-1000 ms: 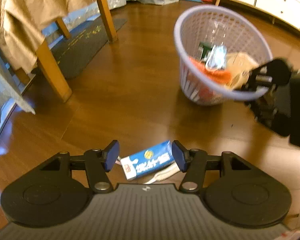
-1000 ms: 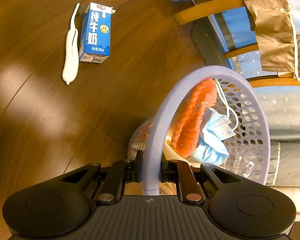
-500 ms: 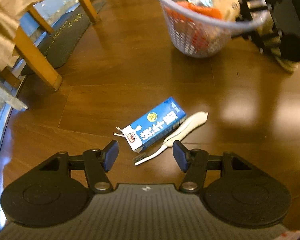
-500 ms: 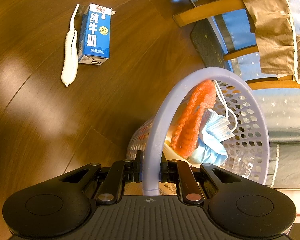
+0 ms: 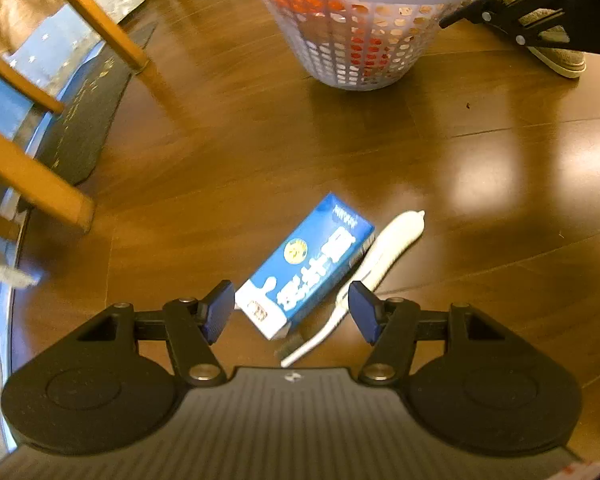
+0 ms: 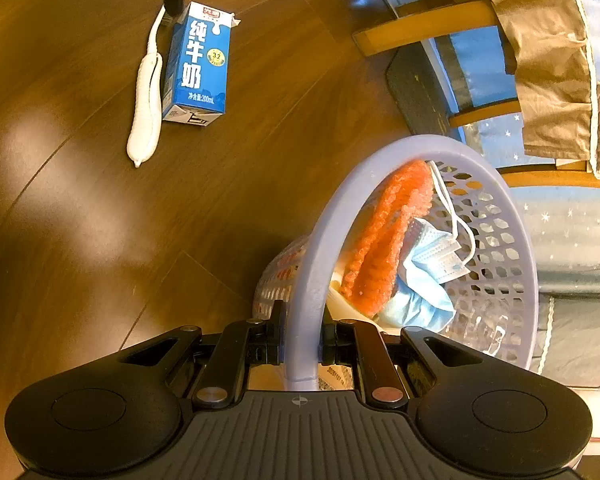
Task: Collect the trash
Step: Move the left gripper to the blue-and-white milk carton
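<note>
A blue milk carton (image 5: 308, 266) lies flat on the wooden floor with a white toothbrush (image 5: 364, 280) along its right side. My left gripper (image 5: 292, 312) is open, its blue pads straddling the carton's near end and the brush, just above them. In the right wrist view the carton (image 6: 198, 66) and toothbrush (image 6: 146, 108) lie at the upper left. My right gripper (image 6: 302, 344) is shut on the rim of a lavender mesh basket (image 6: 312, 272) holding an orange net, a blue face mask and clear plastic. The basket (image 5: 364, 20) sits at the top of the left wrist view.
Wooden chair legs (image 5: 32, 184) with a tan cloth draped over the chair stand at the left, beside a dark floor mat (image 5: 88, 120). A beige slipper (image 5: 556, 56) rests behind the basket at the upper right. Bare wooden floor lies between the carton and the basket.
My left gripper has come down and forward over the carton and toothbrush, still open. The right gripper keeps its hold on the basket rim; the left gripper's fingers now show at its view's top.
</note>
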### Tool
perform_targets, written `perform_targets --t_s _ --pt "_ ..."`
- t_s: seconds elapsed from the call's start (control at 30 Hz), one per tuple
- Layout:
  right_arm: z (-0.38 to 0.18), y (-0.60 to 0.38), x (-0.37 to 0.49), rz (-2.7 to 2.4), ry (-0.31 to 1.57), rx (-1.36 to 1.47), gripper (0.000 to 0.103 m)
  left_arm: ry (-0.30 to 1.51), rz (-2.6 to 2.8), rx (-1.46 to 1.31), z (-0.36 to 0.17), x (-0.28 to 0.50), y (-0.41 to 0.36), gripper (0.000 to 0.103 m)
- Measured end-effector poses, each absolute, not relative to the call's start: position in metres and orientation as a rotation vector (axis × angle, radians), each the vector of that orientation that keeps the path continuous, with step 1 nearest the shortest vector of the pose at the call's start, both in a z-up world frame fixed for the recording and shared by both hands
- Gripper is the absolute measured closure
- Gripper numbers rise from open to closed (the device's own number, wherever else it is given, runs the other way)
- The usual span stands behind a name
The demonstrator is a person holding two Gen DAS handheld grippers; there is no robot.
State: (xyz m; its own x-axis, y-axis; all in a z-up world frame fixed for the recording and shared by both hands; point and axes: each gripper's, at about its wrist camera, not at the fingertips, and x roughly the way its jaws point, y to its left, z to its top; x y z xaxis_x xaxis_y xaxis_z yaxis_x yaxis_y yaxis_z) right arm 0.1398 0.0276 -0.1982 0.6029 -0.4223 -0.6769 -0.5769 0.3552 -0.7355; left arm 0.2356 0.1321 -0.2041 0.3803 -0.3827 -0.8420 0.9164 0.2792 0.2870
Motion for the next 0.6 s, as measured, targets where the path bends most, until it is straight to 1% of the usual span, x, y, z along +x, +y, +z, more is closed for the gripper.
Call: perform_targets --t_s 0.6 --pt "-0.210 0.030 0.138 0.132 0.944 -1.348 0.093 0.741 -1.029 0.942 -0.241 0.260 0.119 0.044"
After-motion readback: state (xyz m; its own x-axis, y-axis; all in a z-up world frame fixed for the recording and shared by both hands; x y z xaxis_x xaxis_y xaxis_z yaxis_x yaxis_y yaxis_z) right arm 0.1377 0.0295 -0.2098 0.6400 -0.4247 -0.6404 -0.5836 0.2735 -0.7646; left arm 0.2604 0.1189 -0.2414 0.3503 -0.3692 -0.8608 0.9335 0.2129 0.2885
